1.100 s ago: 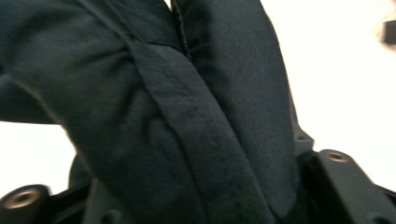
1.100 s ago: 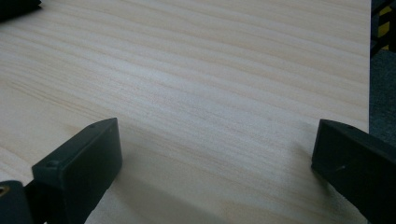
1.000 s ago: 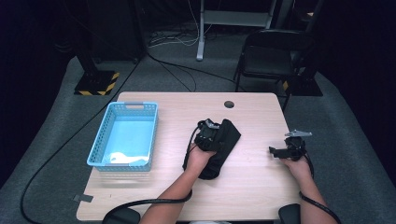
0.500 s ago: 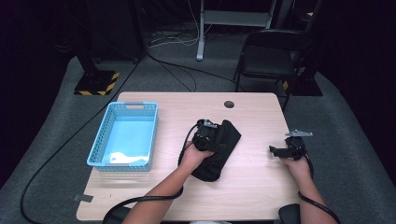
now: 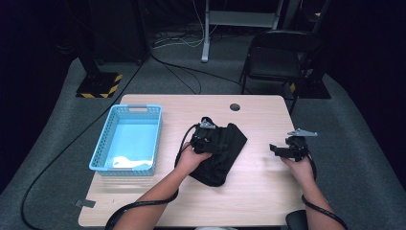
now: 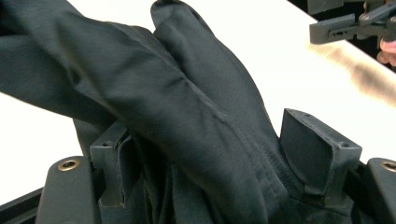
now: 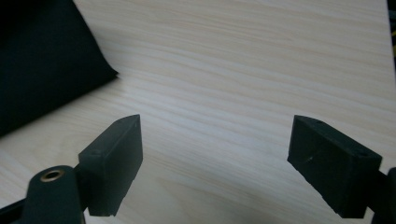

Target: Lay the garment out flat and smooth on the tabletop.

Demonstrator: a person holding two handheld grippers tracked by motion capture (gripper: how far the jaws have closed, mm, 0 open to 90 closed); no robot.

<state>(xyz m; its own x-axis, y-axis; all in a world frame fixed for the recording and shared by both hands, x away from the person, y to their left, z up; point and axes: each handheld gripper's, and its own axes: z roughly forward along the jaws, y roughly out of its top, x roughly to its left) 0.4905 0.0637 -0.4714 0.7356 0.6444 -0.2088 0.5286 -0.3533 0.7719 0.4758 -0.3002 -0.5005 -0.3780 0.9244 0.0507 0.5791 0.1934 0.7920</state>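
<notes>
From the high view I see my left gripper [image 5: 205, 139] sitting on the crumpled black fabric garment [image 5: 225, 155] that lies near the middle of the pale wooden table [image 5: 249, 191]; in the left gripper view its jaws stand apart with folds of that dark cloth [image 6: 187, 107] bunched between them and pressing against the left jaw, while the right jaw stands just clear of the fabric, so I read it as parted around the cloth rather than clamped on it; my left hand [image 5: 191, 158] wraps the gripper's body at the garment's near-left edge. My right gripper [image 5: 280, 150] hovers well apart to the right, over bare tabletop, held in my right hand [image 5: 299, 165]; in the right gripper view its jaws are wide apart with nothing between them but wood grain [image 7: 233, 93], and a corner of the black garment [image 7: 42, 70] shows at the upper left. A light-blue plastic lattice basket [image 5: 103, 155] stands on the left part of the table, apart from the garment.
</notes>
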